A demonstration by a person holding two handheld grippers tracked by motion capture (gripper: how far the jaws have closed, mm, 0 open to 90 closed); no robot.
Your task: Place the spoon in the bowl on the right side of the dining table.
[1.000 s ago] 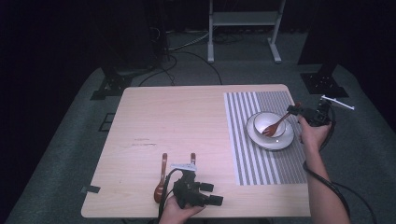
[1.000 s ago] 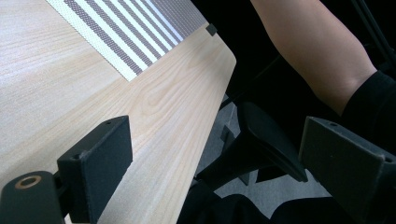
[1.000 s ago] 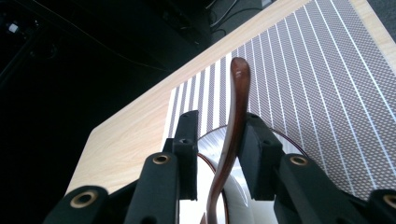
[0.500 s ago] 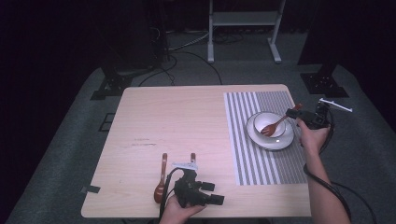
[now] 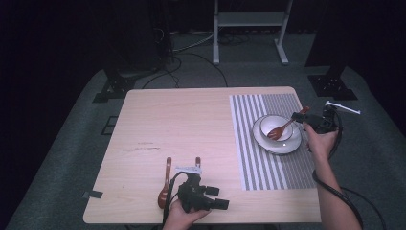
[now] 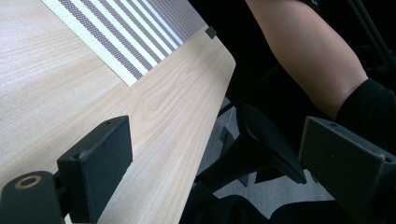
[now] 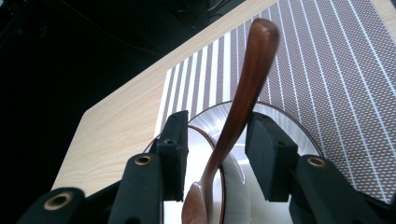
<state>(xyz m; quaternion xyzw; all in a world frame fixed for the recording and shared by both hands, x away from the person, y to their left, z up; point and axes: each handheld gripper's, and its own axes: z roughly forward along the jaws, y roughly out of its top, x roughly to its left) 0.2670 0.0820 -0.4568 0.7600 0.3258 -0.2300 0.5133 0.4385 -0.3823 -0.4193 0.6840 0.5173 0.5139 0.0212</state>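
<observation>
Spoon (image 5: 283,128) aslant in bowl (image 5: 268,123) (handle up-right, toward right hand-held gripper (image 5: 311,122)).

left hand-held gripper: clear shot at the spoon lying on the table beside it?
Probably yes. The second spoon lies flat on bare table just left of the left hand-held gripper, nothing over it. The jaws are open but point right, so the hand must turn first.

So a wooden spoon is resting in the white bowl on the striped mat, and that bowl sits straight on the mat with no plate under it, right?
Not quite. The wooden spoon does rest in the white bowl on the striped mat, but the bowl stands on a white plate, not straight on the mat. The high view shows the plate's rim around the bowl.
</observation>
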